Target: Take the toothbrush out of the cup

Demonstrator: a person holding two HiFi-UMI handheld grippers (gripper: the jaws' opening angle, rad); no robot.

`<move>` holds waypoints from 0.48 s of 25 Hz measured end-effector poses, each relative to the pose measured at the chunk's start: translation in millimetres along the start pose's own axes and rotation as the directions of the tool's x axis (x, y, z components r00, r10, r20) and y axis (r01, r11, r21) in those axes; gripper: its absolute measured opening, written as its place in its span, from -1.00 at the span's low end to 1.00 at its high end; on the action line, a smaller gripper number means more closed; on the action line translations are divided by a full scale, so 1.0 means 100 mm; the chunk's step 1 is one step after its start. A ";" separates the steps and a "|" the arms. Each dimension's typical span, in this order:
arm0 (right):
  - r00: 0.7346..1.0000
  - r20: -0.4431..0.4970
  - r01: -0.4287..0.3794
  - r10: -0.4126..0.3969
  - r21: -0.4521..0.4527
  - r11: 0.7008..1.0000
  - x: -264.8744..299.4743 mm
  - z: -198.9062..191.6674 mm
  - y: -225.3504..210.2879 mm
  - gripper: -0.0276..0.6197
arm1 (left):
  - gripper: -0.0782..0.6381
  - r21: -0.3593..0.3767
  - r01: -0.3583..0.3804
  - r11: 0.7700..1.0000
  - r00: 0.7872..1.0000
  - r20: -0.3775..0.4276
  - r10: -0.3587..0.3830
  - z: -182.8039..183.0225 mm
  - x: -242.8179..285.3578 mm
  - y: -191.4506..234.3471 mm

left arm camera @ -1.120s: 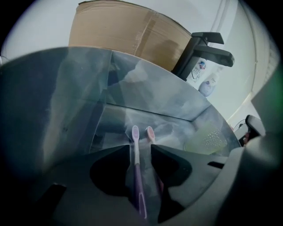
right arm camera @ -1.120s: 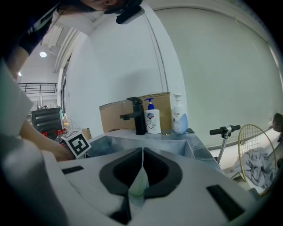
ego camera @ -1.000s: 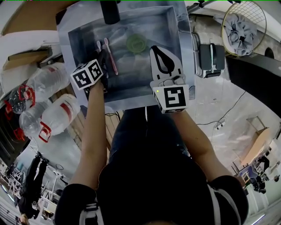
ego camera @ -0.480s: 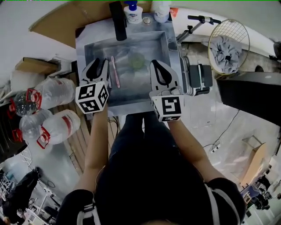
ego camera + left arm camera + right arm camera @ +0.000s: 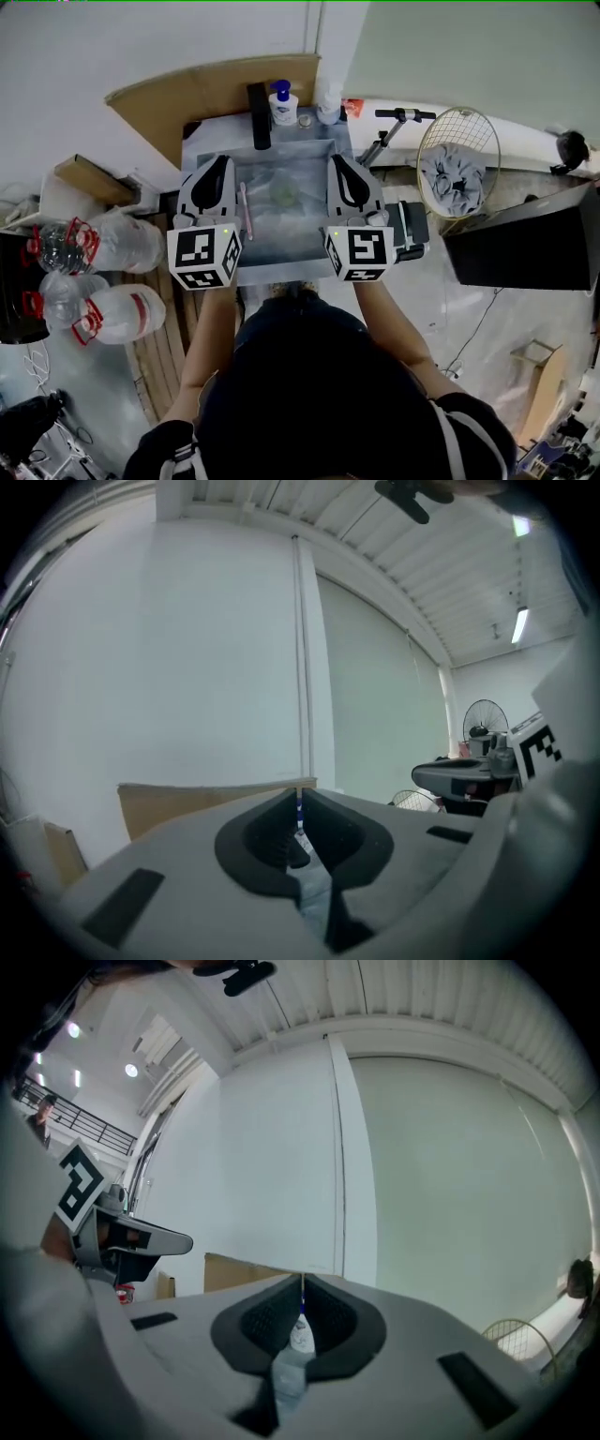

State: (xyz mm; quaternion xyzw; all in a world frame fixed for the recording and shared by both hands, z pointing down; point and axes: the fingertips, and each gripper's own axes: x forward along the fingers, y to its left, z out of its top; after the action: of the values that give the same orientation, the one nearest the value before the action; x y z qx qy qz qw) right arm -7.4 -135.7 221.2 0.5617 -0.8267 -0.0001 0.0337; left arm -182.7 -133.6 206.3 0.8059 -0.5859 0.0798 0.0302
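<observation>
A pink toothbrush (image 5: 245,210) lies flat in the metal sink (image 5: 281,267), to the left of a round green cup (image 5: 284,194). Both grippers hang above the sink's front half, away from both things. My left gripper (image 5: 225,161) is over the sink's left side; its jaws are closing, nearly together, with nothing between them. In the left gripper view the left gripper (image 5: 298,797) points at the white wall. My right gripper (image 5: 337,159) is over the sink's right side, shut and empty. The right gripper view also looks past the right gripper (image 5: 302,1281) at the wall.
A black faucet (image 5: 258,115) and a pump bottle (image 5: 282,103) stand at the sink's back edge, before a cardboard sheet (image 5: 206,94). A black device (image 5: 411,230) sits right of the sink, a wire basket with cloth (image 5: 457,173) beyond it. Big plastic water bottles (image 5: 112,246) lie at the left.
My left gripper came up out of the sink, away from the toothbrush, and its jaws drew together. Both grippers now sit higher and level. The toothbrush stayed in the sink.
</observation>
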 end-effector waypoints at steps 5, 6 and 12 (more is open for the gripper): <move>0.998 0.066 -0.012 0.014 -0.031 0.999 -0.04 0.55 -0.07 -0.83 | -0.71 -0.003 0.001 1.000 0.998 0.066 -0.001 0.47 -0.09 -0.13; 0.997 0.076 -0.015 0.018 -0.037 0.999 -0.05 0.64 -0.07 -0.83 | -0.71 0.005 -0.001 1.000 0.997 0.076 0.001 0.55 -0.10 -0.16; 0.991 0.134 -0.011 0.019 -0.061 0.998 -0.19 1.10 -0.14 -0.83 | -0.71 0.072 -0.021 0.997 0.988 0.156 0.009 0.99 -0.21 -0.29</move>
State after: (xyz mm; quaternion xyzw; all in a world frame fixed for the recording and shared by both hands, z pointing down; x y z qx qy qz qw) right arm 6.4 -127.3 109.7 0.5527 -0.8310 -0.0624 -0.0053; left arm -151.9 -118.4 106.9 0.8057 -0.5892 0.0386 -0.0460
